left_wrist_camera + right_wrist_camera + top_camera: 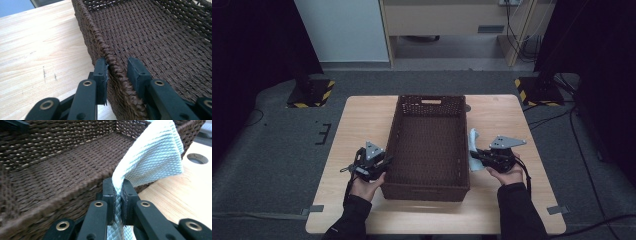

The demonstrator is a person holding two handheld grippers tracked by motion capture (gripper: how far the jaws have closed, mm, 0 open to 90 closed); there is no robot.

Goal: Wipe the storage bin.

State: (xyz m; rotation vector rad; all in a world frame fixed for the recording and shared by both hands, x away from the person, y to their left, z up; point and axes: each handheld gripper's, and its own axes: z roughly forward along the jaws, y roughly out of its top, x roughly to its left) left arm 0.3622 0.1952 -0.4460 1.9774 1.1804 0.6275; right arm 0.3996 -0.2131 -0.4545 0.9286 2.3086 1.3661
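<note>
High view: a dark brown woven rectangular basket (pixel 427 145) sits mid-frame on the pale wooden table (pixel 357 120). At lower left, the left gripper (pixel 384 161) meets the basket's left rim; left gripper view shows its jaws apart, straddling that braided rim, seemingly not yet pressing it. Right of centre, the right gripper (pixel 474 156) is clamped on a pale quilted cloth (pixel 152 155) beside the basket's right wall.

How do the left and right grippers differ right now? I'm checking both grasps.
The left gripper straddles the basket rim with a gap still showing; the right gripper is shut tight on the white cloth. The left sits at the basket's left wall, the right outside its right wall. Both are hand-held low over the table.
</note>
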